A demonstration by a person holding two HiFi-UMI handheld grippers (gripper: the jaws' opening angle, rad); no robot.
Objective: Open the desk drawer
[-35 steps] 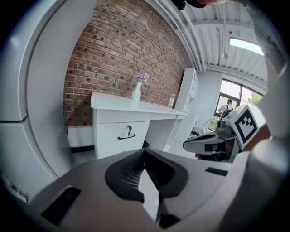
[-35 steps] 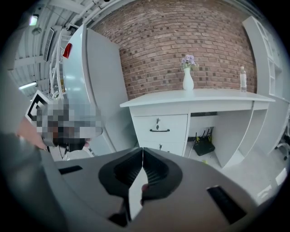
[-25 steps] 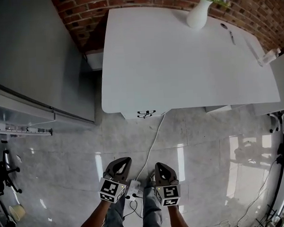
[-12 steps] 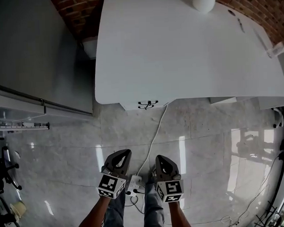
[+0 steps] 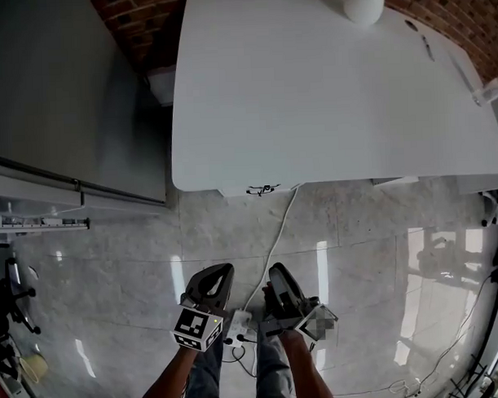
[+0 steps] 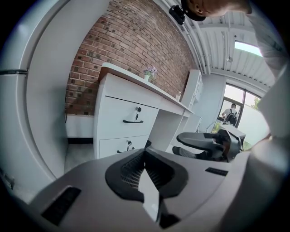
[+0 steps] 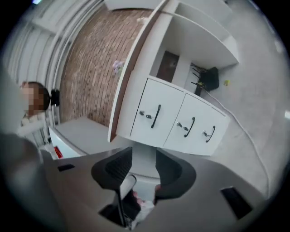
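Left claw (image 5: pixel 219 273) has its two jaws closed together, and it holds nothing. Right claw (image 5: pixel 278 275) is turned on its side just beside it. Its jaws have just been opening and now stand apart, with nothing between them. Both claws are held low over the shiny grey floor (image 5: pixel 113 289), well apart from the desk. The white tabletop (image 5: pixel 311 94) has a white vase (image 5: pixel 364 2) at its far edge. The desk drawers sit under the tabletop's near edge, close to its near left corner. The top drawer (image 6: pixel 129 118) is closed, and it has a dark handle (image 6: pixel 132 121) on its front. No claw touches it. A white cable (image 5: pixel 275 242) runs over the floor from under the desk toward the claws.
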